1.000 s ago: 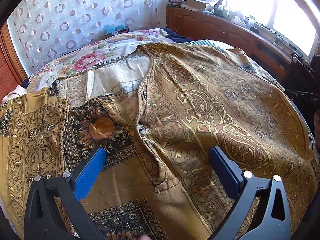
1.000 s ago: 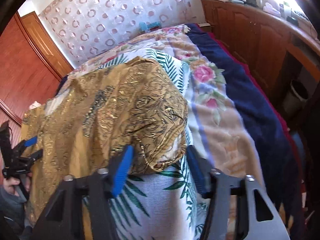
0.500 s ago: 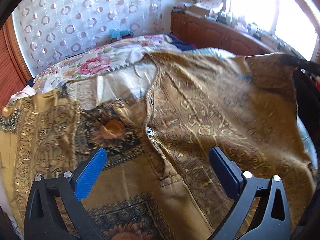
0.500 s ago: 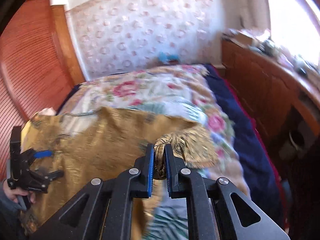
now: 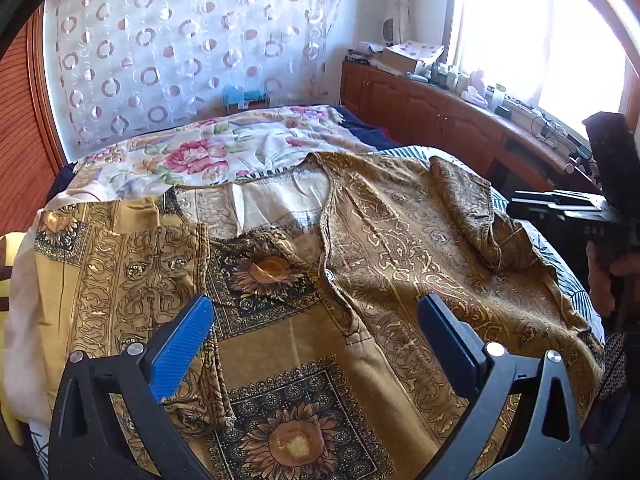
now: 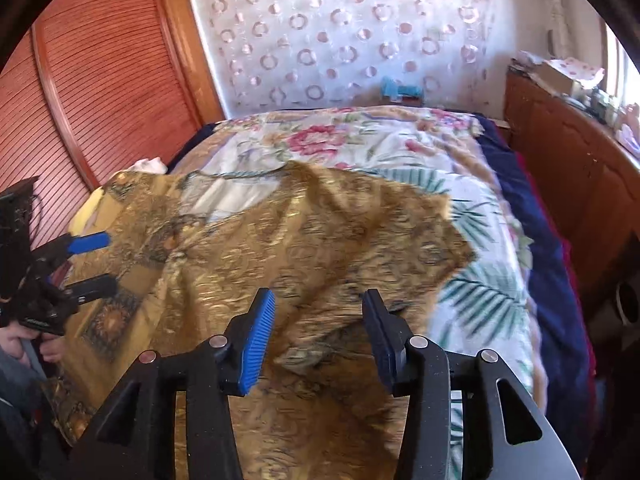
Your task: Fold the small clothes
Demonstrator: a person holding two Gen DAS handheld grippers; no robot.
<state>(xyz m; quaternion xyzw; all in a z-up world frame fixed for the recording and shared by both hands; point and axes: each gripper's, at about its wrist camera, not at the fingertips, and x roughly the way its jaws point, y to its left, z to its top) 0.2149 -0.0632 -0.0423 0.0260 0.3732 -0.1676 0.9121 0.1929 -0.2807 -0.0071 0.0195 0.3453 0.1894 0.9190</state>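
- Shirt (image 5: 360, 280), gold paisley w/ sunflower panels, lies spread on floral bedspread (image 5: 224, 152); one sleeve folded in over its front.
- Left gripper (image 5: 316, 336): jaws spread wide, hovering over the button placket, holding nothing.
- Right gripper (image 6: 318, 336): jaws apart, fabric below and between, not pinched.

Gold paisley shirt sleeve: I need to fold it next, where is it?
In the left wrist view, the gold paisley sleeve lies folded onto the shirt's right half.
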